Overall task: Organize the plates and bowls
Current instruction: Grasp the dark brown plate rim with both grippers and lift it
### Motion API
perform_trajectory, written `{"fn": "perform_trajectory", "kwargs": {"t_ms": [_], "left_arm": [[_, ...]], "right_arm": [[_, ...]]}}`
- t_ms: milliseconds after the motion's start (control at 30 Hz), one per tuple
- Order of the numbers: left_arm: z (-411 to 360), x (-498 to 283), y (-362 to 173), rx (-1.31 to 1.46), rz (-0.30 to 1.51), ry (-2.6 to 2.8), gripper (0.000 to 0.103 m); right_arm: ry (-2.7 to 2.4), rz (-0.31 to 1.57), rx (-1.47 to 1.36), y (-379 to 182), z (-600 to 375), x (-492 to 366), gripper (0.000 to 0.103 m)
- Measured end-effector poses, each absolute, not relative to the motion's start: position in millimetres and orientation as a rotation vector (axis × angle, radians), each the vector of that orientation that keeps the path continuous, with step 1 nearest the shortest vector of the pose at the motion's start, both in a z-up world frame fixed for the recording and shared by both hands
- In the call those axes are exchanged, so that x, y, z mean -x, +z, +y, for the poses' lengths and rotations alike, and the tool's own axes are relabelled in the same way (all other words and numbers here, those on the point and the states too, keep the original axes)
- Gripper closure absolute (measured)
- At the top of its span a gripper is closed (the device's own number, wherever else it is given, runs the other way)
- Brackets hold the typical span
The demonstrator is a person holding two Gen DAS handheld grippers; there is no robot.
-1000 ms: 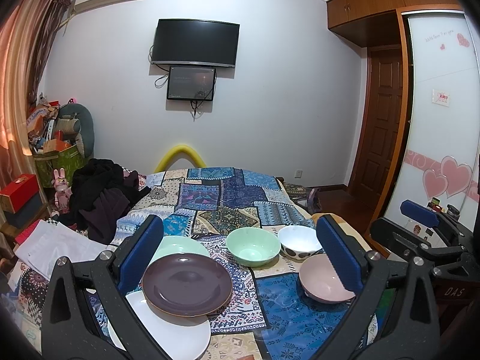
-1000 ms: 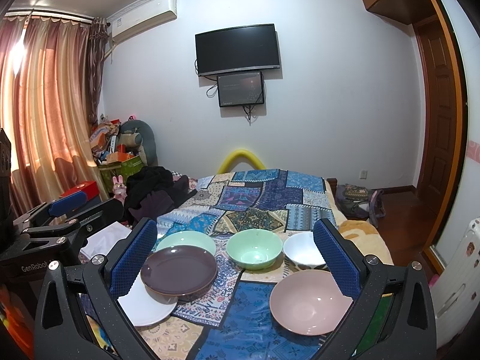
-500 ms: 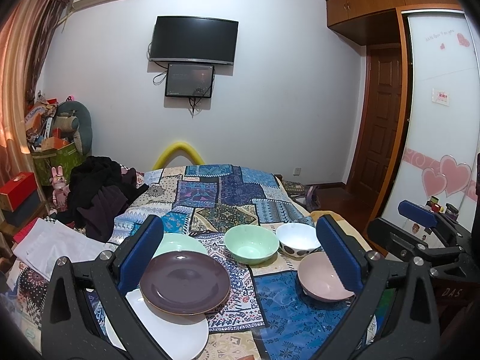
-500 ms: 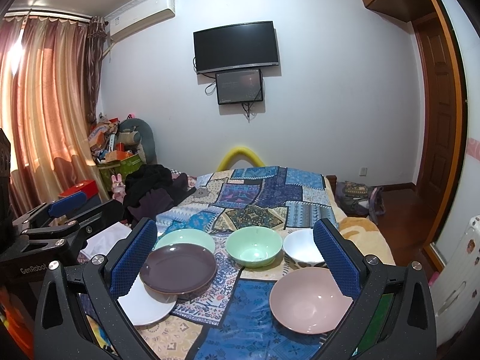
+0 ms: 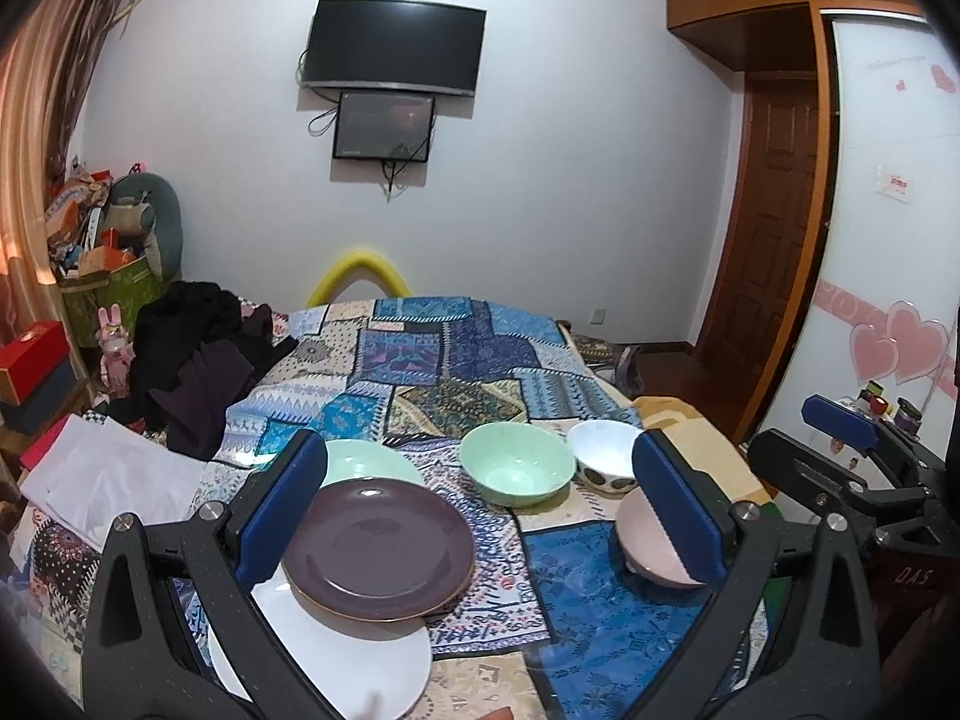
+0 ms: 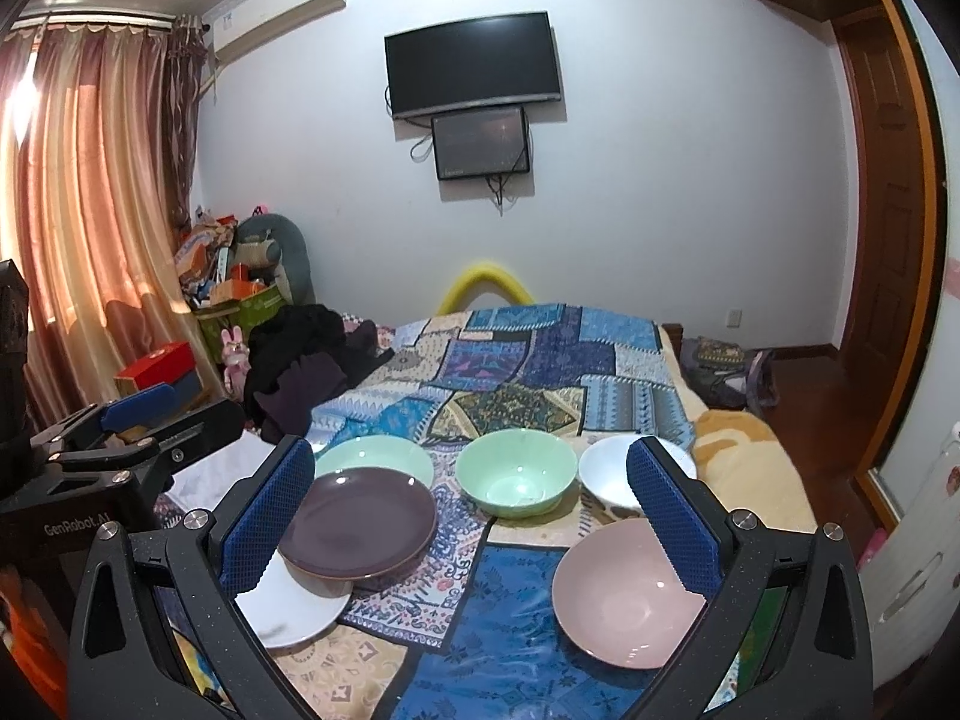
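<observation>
On the patchwork cloth a dark purple plate [image 5: 378, 546] [image 6: 360, 521] overlaps a white plate [image 5: 336, 660] [image 6: 294, 606] at the front and a pale green plate [image 5: 366, 461] [image 6: 378, 456] behind. A green bowl [image 5: 515, 471] [image 6: 513, 473], a white bowl [image 5: 600, 459] [image 6: 612, 474] and a pink bowl [image 5: 642, 546] [image 6: 627, 591] stand to the right. My left gripper [image 5: 480, 510] is open and empty above the plates. My right gripper [image 6: 471, 516] is open and empty above the cloth. Each gripper shows at the edge of the other's view.
The cloth-covered bed or table [image 6: 516, 360] stretches back to a yellow foam arch [image 6: 486, 282]. Dark clothes [image 5: 192, 354] and white paper [image 5: 102, 474] lie at the left. Boxes and a bin [image 6: 240, 300] stand by the curtain; a door [image 5: 774, 228] is right.
Both views have shifted only slightly; the dishes sit a touch lower and nearer in the frames. Both grippers stay open and empty. No dish has moved.
</observation>
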State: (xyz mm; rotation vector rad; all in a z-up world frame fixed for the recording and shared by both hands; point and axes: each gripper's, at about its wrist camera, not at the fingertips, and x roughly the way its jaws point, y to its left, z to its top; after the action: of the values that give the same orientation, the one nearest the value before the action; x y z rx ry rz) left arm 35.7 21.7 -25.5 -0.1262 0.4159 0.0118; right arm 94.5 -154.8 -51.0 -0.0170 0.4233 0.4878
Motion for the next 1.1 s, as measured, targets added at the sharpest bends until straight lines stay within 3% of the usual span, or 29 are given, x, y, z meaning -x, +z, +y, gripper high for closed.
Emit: {"fn": "perform_trajectory", "kwargs": {"t_ms": [333,467,533,1033,1100], "left_arm": [[51,-69,-61,0.111,0.519,0.018,0.0],[70,-87,-79,0.098,0.6,0.038,0.016],[83,-96,-90,0.123,0.639,0.039,0.017],[170,-163,-175,0.233,0.909,0.1,0.043],[176,-169,-184,0.22,0.937,0.098,0.045]], "right_arm": [[0.529,0.585,-0.015,-84,-134,-138,0.0],[0.545,0.644,-0.001,-98,-121,-153,0.001],[0.549,0.657,0.015,-104,-115,-158,0.002],[0.608,0.856,0.118,-163,-65,-203,0.027],[0.608,0.889,0.119,-172,-63,-208,0.034]]}}
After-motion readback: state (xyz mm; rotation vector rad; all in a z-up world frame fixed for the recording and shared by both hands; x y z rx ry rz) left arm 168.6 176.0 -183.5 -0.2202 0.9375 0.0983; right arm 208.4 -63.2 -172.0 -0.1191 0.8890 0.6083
